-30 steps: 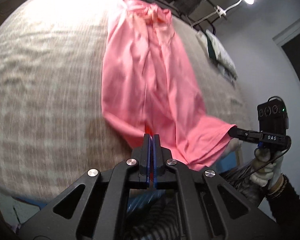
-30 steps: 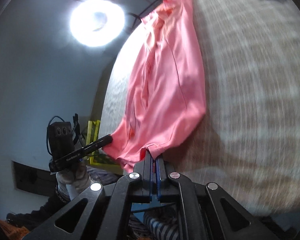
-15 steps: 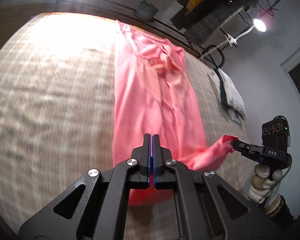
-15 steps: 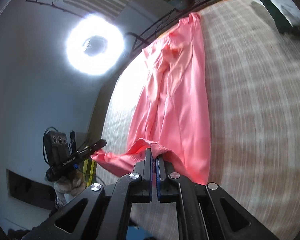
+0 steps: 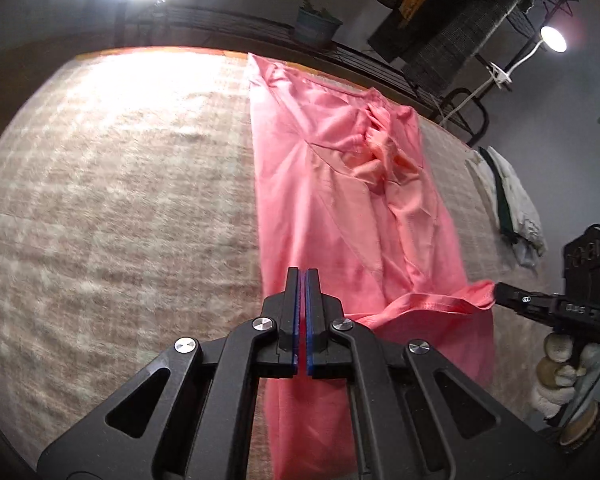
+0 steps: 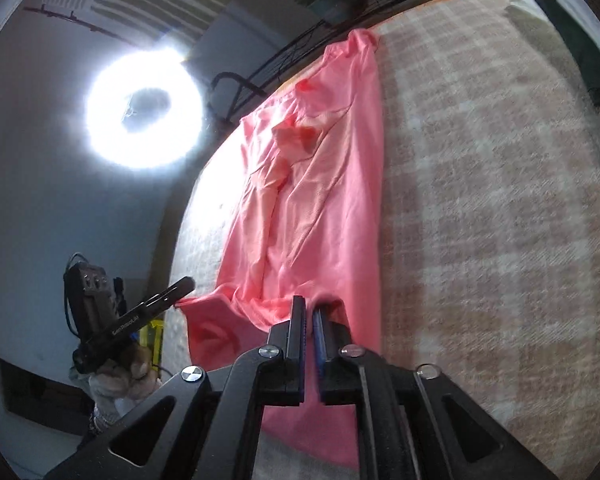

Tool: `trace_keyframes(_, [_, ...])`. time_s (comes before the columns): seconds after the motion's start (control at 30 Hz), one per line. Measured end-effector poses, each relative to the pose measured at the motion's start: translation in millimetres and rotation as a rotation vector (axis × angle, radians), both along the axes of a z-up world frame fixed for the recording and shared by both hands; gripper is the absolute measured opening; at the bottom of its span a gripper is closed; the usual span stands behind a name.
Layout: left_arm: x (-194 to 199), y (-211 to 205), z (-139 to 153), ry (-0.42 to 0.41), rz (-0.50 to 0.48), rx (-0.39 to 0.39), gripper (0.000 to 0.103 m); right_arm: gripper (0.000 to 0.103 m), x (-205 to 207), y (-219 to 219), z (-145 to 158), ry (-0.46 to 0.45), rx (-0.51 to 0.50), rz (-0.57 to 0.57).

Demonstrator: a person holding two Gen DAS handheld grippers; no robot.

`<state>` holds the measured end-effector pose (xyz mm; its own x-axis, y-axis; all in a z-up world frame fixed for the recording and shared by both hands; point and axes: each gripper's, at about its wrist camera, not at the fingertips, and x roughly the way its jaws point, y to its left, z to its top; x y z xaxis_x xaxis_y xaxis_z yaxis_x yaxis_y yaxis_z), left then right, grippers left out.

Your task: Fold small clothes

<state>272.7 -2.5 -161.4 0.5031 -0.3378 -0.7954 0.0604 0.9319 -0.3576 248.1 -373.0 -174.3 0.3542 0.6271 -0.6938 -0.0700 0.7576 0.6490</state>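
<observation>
- Garment [image 5: 340,200]: a long pink piece spread lengthways on the bed [image 5: 120,200], far end at the bed's far edge, near hem raised off the blanket.
- Left gripper [image 5: 302,296]: jaws pressed narrow on the hem's near-left corner; pink cloth runs from them off to the right and hangs below.
- Right gripper [image 6: 310,320]: jaws nearly together with pink cloth bunched between them, so it holds the other hem corner. In the left view its tip [image 5: 504,292] meets the cloth's right corner.
- Change: a second ago the hem hung over the near edge of the bed and both grippers sat low. Half a second ago it was rising. Now both corners are up over the bed and the hem is stretched between them, a band of cloth doubling over the lower part.
- Meaning, as I judge it: the first fold is under way, with the near end being carried toward the far end. It is not laid down yet.
- Risk: the bunched middle [image 5: 380,152] is wrinkled and may stay lumpy under the fold.
- White clothes [image 5: 512,196] lie at the far right, well apart.
</observation>
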Motion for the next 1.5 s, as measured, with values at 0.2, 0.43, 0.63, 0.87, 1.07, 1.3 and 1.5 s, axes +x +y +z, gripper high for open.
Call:
trace_keyframes(0.2, [-8,11,12,-0.057,0.020,0.037,0.018,0.029,-13,-10,25,-0.100,-0.054,-0.002])
trace_keyframes(0.43, [3,7,19,-0.065,-0.003,0.055,0.018,0.031,-13,6,41,-0.179,-0.188,0.078])
trace_keyframes(0.63, [42,6,32,-0.094,-0.018,0.088,0.024,0.035,16,4,53,-0.220,-0.229,0.063])
trace_keyframes(0.87, [97,15,18,-0.073,-0.004,0.099,0.024,0.035,72,0,46,-0.225,-0.303,0.062])
trace_keyframes(1.07, [137,17,3,-0.070,-0.006,0.153,0.024,0.035,120,-5,25,-0.205,-0.360,0.072])
trace_keyframes(1.3, [178,23,-10,-0.074,-0.019,0.158,0.025,0.035,173,-16,7,-0.181,-0.309,0.049])
trace_keyframes(1.5, [212,29,-28,-0.033,-0.011,0.108,0.035,0.035,210,-23,-7,-0.165,-0.189,0.028])
